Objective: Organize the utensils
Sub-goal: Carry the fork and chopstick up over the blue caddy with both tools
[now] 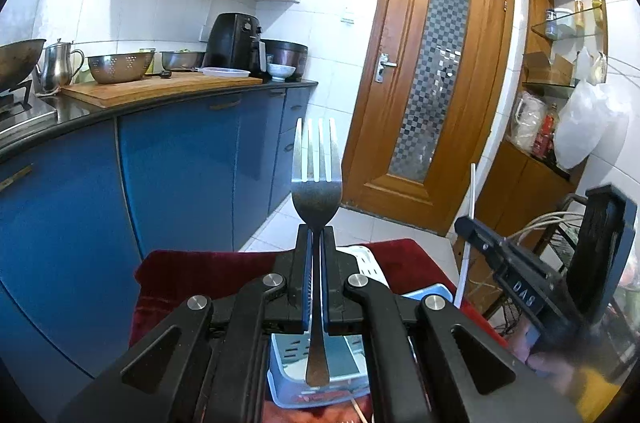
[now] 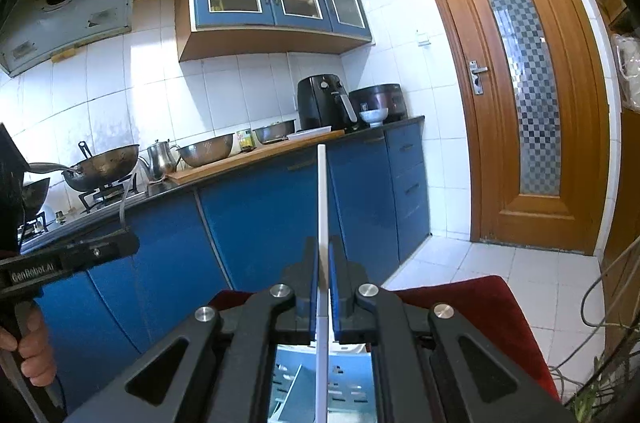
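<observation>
My left gripper [image 1: 316,235] is shut on a steel fork [image 1: 317,179], held upright with the tines up; its handle end hangs over a light blue slotted utensil basket [image 1: 288,355]. My right gripper [image 2: 323,255] is shut on a thin white stick-like utensil [image 2: 322,207], upright, its lower end over the same basket [image 2: 352,395]. The right gripper [image 1: 496,255] and its white utensil [image 1: 469,223] show at the right of the left wrist view. The left gripper [image 2: 124,243] shows at the left of the right wrist view.
The basket sits on a red cloth [image 1: 208,267] over a table. A blue-fronted kitchen counter [image 1: 160,95] with bowls, a kettle and an air fryer [image 1: 236,39] runs along the left. A wooden door [image 1: 432,83] stands ahead. Shelves and cables [image 1: 560,223] are at right.
</observation>
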